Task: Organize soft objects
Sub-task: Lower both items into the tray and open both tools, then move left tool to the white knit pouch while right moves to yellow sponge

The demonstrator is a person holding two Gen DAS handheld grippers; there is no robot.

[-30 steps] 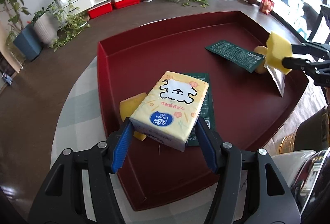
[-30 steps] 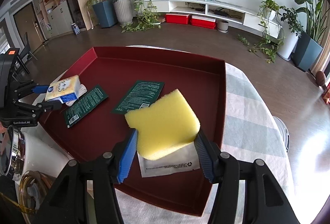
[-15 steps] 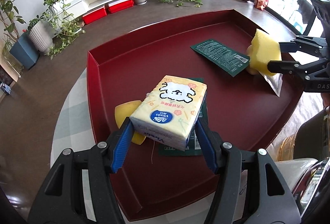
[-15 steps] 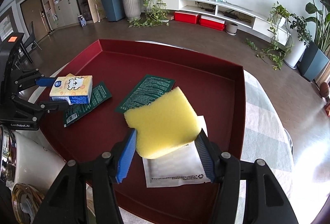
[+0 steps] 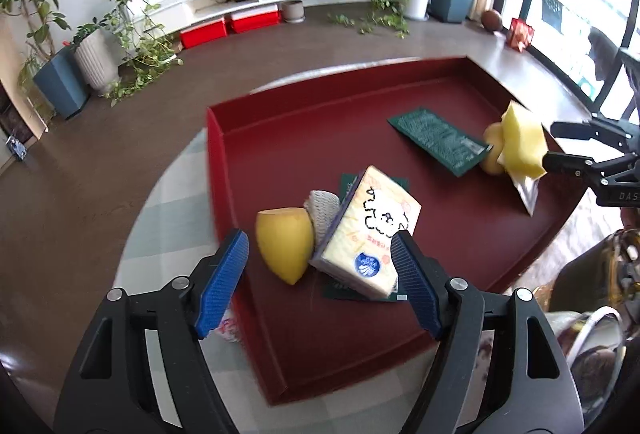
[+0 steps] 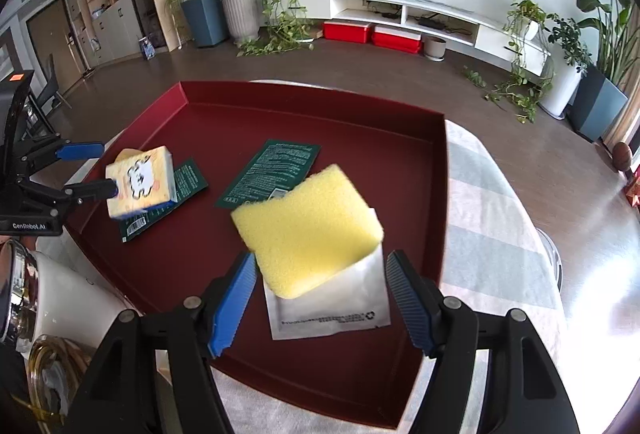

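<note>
The left gripper is spread wide, the tissue pack tilted against only its right finger beside a yellow sponge wedge on the red tray, while the right gripper, also wide, frames the yellow sponge without touching it.

Black frames, silver screws; ribbed blue fingers
</note>
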